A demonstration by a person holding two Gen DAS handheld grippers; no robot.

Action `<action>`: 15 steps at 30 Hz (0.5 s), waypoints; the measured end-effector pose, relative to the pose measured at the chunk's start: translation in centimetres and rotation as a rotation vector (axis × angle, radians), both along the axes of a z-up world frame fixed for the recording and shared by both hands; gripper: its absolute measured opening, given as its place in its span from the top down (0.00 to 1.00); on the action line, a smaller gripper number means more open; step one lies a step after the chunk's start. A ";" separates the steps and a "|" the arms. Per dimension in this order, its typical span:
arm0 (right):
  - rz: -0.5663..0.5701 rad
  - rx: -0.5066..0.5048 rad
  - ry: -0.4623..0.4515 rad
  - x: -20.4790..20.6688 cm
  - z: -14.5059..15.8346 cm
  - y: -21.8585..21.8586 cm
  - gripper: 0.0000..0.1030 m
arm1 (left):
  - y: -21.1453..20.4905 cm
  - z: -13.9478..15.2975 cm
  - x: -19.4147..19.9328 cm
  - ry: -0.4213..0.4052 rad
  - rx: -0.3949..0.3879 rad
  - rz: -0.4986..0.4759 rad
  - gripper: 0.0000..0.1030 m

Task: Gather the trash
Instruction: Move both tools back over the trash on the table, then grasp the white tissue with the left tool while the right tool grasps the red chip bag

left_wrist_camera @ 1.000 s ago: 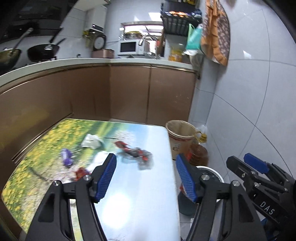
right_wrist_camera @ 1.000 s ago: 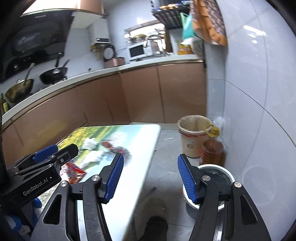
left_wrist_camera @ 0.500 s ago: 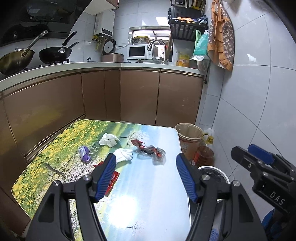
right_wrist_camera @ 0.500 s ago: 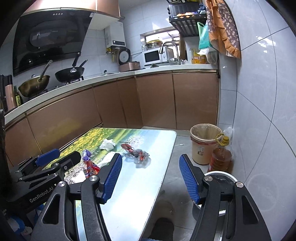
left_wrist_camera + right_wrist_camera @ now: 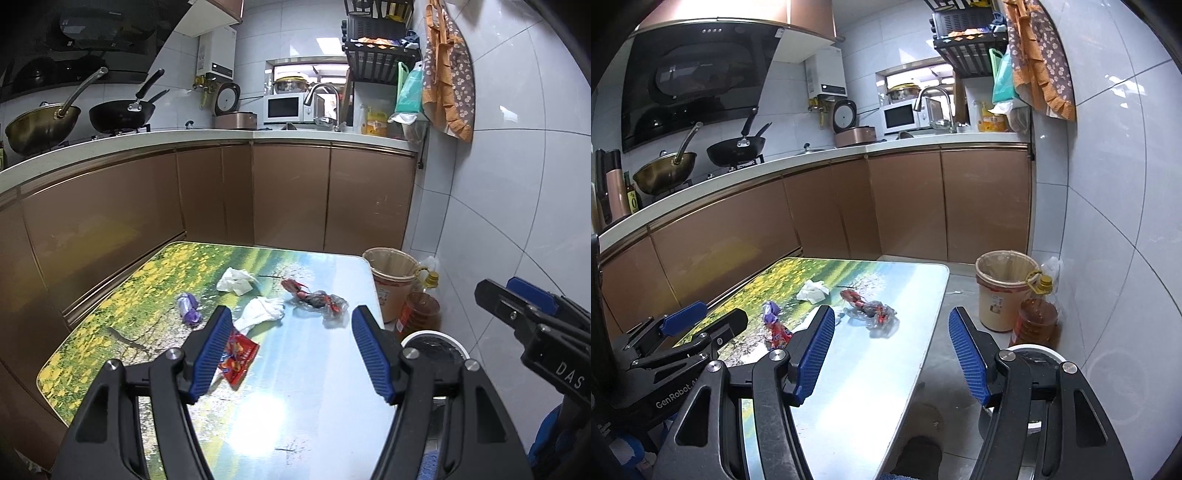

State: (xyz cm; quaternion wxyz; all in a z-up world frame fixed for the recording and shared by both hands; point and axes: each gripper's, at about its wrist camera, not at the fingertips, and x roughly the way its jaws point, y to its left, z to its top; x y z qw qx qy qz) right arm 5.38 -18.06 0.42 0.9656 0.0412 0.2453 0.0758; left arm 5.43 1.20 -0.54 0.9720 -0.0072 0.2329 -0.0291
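Trash lies on a low table (image 5: 280, 417) with a landscape print. There is a crumpled white tissue (image 5: 236, 280), a second white tissue (image 5: 264, 310), a purple wrapper (image 5: 188, 310), a red snack packet (image 5: 238, 356) and a clear plastic wrapper with red bits (image 5: 317, 301). The clear wrapper also shows in the right wrist view (image 5: 873, 314). A lined trash bin (image 5: 389, 284) stands on the floor off the table's right corner. My left gripper (image 5: 291, 352) is open and empty above the near table. My right gripper (image 5: 892, 356) is open and empty over the table's right edge.
An oil bottle (image 5: 1038, 317) stands beside the bin, with a white bucket (image 5: 1034, 354) nearer. Brown kitchen cabinets (image 5: 291, 195) wrap the far side and left. A tiled wall (image 5: 498, 221) closes the right side.
Both grippers have drawn back and steadied, so the views show more of the kitchen and table. Both stay open. The trash has not moved.
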 end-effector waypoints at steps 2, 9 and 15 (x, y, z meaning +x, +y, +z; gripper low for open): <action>0.010 0.000 0.000 0.0 0.0 0.3 0.38 | 0.4 0.1 -0.2 -0.002 0.000 0.012 0.36; 0.034 -0.006 -0.018 -0.8 0.6 0.9 0.38 | 1.3 0.4 -1.2 -0.013 0.006 0.037 0.36; 0.032 -0.008 -0.039 -2.1 1.4 0.6 0.38 | 1.8 0.8 -2.7 -0.032 0.023 0.055 0.36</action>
